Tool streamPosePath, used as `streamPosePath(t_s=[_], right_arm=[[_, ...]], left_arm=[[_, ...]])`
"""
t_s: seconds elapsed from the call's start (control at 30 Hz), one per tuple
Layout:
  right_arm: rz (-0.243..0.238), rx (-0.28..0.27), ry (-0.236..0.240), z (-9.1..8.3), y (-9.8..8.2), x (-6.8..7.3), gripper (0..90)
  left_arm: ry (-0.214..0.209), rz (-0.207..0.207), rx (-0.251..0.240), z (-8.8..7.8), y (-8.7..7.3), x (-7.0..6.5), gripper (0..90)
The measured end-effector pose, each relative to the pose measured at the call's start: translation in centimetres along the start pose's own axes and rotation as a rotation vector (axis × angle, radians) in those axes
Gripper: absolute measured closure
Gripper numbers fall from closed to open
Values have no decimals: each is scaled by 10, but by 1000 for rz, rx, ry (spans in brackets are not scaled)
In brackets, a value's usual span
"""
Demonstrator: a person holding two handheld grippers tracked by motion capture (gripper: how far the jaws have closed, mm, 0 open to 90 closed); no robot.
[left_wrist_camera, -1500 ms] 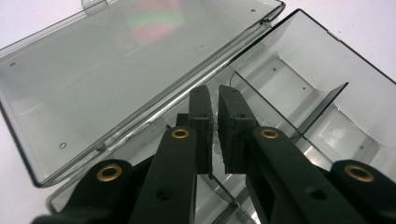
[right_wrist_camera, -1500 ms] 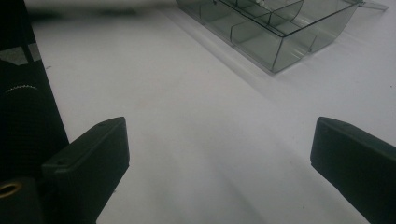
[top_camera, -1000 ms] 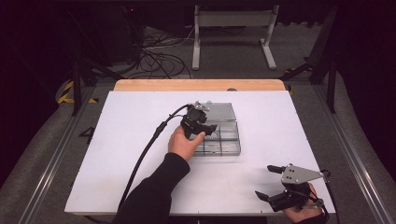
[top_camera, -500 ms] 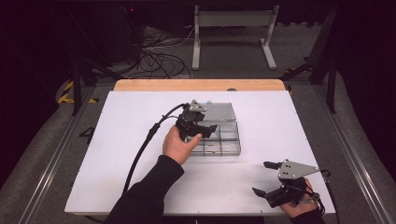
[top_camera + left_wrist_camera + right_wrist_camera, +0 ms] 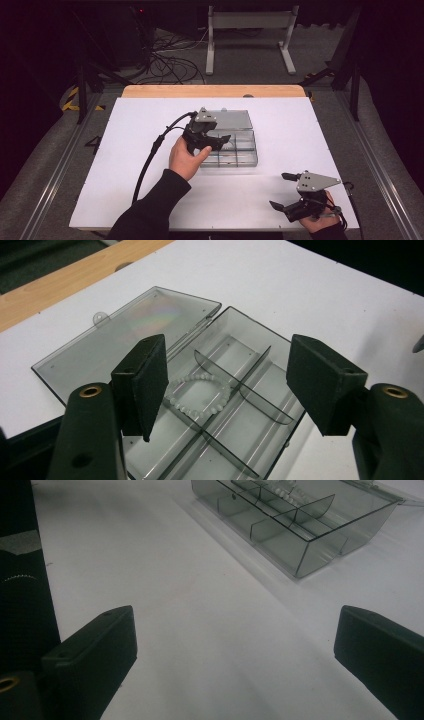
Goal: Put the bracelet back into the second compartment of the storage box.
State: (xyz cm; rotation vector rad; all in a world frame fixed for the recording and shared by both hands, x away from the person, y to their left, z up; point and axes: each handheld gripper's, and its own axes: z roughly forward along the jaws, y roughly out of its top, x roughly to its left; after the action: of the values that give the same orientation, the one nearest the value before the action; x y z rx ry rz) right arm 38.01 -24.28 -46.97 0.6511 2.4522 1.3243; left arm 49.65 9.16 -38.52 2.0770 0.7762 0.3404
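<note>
A pale bead bracelet [image 5: 199,394] lies in a compartment of the clear divided box [image 5: 239,148], at the centre of the left gripper view. The box sits mid-frame in the high view on the white table [image 5: 125,150], its lid [image 5: 231,120] laid flat open behind it. The left gripper [image 5: 220,142] hovers over the box's left part, jaws spread wide and grasping nothing. At the lower right of the high view, well apart from the box, the right gripper [image 5: 281,190] also has its jaws released, above bare table.
</note>
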Motion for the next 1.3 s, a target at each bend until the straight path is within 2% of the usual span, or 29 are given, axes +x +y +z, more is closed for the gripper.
streamPosePath(t_s=[0.13,0.23,0.33,0.53,0.67,0.93,1.3], right_arm=[[0,2,0,0,0,0,45],[1,-1,1,0,0,0,45],[-1,3,1,0,0,0,44],[1,-1,0,0,0,0,45],[0,1,0,0,0,1,45],[0,1,-2,0,0,1,45],[0,0,0,0,0,1,45]], left_arm=[[-7,27,-12,-5,0,-3,317],[9,77,-11,-9,-1,-7,307],[9,91,-21,-15,-1,-10,304],[-17,92,-59,-34,-4,-13,296],[-52,93,-95,-52,-12,-12,288],[-37,124,-126,-79,-33,-14,267],[-41,113,-155,-104,-58,-16,248]])
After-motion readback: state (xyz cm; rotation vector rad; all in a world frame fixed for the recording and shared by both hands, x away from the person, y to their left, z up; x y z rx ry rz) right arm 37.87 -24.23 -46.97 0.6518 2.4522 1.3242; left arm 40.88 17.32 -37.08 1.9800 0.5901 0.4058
